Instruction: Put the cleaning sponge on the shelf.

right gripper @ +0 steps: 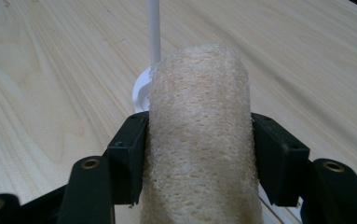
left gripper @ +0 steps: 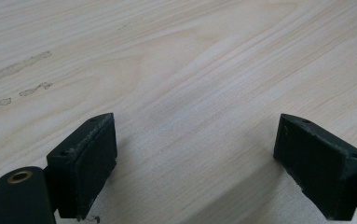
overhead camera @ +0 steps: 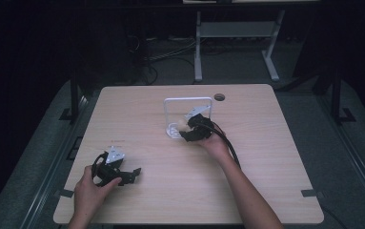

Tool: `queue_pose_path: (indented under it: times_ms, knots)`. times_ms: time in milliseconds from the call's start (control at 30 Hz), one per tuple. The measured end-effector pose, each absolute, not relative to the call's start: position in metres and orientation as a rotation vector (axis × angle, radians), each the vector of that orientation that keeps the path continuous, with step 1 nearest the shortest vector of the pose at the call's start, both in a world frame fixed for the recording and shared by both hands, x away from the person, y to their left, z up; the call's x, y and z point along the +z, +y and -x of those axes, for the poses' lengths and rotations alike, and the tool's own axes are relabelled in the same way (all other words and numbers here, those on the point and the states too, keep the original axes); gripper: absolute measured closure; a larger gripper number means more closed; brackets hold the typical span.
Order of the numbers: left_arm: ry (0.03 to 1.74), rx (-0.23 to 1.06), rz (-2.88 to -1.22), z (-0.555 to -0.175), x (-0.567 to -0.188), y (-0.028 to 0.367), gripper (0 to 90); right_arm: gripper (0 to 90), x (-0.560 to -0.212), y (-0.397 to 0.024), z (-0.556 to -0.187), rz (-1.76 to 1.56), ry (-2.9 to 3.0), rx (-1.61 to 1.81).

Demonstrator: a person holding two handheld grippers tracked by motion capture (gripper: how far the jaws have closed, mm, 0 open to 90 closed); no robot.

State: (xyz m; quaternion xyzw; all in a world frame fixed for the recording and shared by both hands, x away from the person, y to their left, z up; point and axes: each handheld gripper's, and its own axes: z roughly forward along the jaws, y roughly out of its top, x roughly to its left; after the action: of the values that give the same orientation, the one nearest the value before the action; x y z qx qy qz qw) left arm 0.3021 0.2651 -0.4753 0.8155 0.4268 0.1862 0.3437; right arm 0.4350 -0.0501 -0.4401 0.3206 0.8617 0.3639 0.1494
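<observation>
A pale, coarse loofah sponge [right gripper: 199, 107] stands between the jaws of my right gripper [right gripper: 197, 154], and both pads press on its sides. Just behind it rises a thin white post [right gripper: 153, 28] from a white round foot [right gripper: 141, 91]. In the high view my right gripper [overhead camera: 186, 130] sits at the base of a white frame rack [overhead camera: 188, 100] in the middle of the wooden table [overhead camera: 170, 200], with the sponge [overhead camera: 182, 124] at its tip. My left gripper [overhead camera: 131, 175] rests near the front left of the table, open [left gripper: 195, 154], with bare wood between its jaws.
A round cable hole [overhead camera: 219, 97] lies near the table's far edge. Beyond the table stands a white metal stand [overhead camera: 197, 47] on dark floor with cables. Faint scuff marks [left gripper: 17, 70] show on the wood ahead of the left gripper.
</observation>
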Motion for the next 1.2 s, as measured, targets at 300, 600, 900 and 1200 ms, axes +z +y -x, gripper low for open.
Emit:
queue_pose_path:
  times_ms: [300,600,900,1200]
  knots:
    - [1.107,0.482,-2.118,-0.302,-0.475,0.265,12.7,40.8,-0.448,-0.043,-0.441,-0.926,2.491,1.02]
    - [1.105,0.481,-2.119,-0.302,-0.475,0.265,12.7,40.6,-0.453,-0.039,-0.445,-0.927,2.509,0.989]
    - [1.104,0.48,-2.119,-0.302,-0.475,0.265,12.7,40.4,-0.457,-0.038,-0.447,-0.927,2.517,0.973]
    - [1.104,0.48,-2.119,-0.302,-0.475,0.265,12.7,34.3,-0.456,-0.039,-0.448,-0.939,2.51,0.979]
